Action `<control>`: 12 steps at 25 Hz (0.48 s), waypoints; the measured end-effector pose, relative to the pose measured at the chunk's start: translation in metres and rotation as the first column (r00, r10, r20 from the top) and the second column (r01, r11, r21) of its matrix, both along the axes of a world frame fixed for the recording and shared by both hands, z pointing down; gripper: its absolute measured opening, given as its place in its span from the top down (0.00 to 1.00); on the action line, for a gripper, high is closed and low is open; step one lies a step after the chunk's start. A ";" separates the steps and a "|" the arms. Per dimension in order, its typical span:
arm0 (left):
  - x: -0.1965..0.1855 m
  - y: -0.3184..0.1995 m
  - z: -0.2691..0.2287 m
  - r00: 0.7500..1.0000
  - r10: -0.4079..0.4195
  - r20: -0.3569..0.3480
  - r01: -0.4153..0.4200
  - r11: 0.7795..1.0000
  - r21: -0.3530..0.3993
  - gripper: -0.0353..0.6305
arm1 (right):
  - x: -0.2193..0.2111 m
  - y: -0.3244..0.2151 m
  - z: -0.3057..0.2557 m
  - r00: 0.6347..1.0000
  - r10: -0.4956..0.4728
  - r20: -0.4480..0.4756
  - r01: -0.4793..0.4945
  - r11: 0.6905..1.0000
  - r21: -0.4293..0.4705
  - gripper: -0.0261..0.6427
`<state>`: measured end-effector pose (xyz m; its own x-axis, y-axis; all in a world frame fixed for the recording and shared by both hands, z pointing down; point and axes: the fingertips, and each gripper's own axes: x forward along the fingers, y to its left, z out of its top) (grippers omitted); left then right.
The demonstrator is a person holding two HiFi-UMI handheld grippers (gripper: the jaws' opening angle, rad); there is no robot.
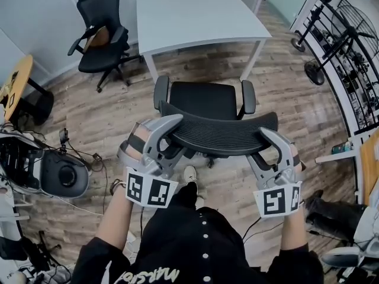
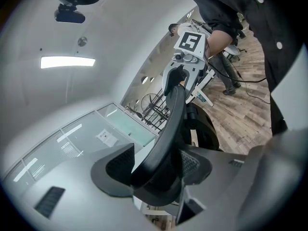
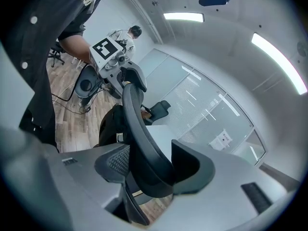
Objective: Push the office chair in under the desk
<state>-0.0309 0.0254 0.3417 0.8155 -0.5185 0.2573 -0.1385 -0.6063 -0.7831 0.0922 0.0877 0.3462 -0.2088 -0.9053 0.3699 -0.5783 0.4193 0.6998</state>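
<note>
At the lower middle of the head view, the left claw (image 1: 173,136) and the right claw (image 1: 264,149) each clasp one end of the curved backrest (image 1: 219,136) of the office chair (image 1: 198,99). The jaws stand fairly wide, but in each claw's own view the thick rim sits between the pads, which press on it. The left claw holds the rim's left end and the right claw its right end, so the hold looks made. Beyond them the seat faces the counter (image 1: 195,10) in the upper middle of the frame. A strip of wooden floor (image 1: 195,64) shows between the seat's front and the counter's near edge. By that, none of the chair is under it, and nearly the whole push remains.
</note>
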 end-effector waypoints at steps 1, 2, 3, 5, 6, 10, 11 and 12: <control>0.000 -0.003 0.000 1.000 -0.001 0.002 0.001 1.000 -0.001 0.58 | -0.001 -0.002 0.000 1.000 0.001 0.006 -0.001 1.000 0.004 0.59; -0.001 -0.005 0.000 1.000 -0.003 0.004 0.003 1.000 -0.003 0.58 | -0.001 -0.004 0.000 1.000 0.002 0.008 -0.002 1.000 0.007 0.59; -0.001 -0.008 0.000 1.000 -0.004 0.006 0.004 1.000 -0.006 0.58 | -0.002 -0.007 -0.001 1.000 0.004 0.006 -0.004 1.000 0.009 0.59; -0.002 -0.015 0.000 1.000 -0.006 0.007 0.007 1.000 -0.010 0.58 | -0.003 -0.013 -0.002 1.000 0.009 -0.004 -0.009 1.000 0.010 0.59; -0.002 -0.018 0.000 1.000 -0.006 0.007 0.006 1.000 -0.012 0.58 | -0.004 -0.016 -0.001 1.000 0.013 -0.005 -0.013 1.000 0.010 0.59; -0.006 -0.028 0.001 1.000 0.006 0.000 -0.006 1.000 -0.008 0.58 | -0.007 -0.024 0.001 0.999 0.035 0.020 -0.035 0.999 0.007 0.59; -0.007 -0.030 0.001 1.000 0.008 -0.001 -0.008 1.000 -0.006 0.58 | -0.008 -0.027 0.001 0.999 0.037 0.022 -0.037 0.999 0.005 0.59; -0.007 -0.033 0.002 1.000 0.008 -0.002 -0.008 1.000 -0.006 0.58 | -0.008 -0.029 0.002 0.999 0.039 0.023 -0.039 0.999 0.003 0.59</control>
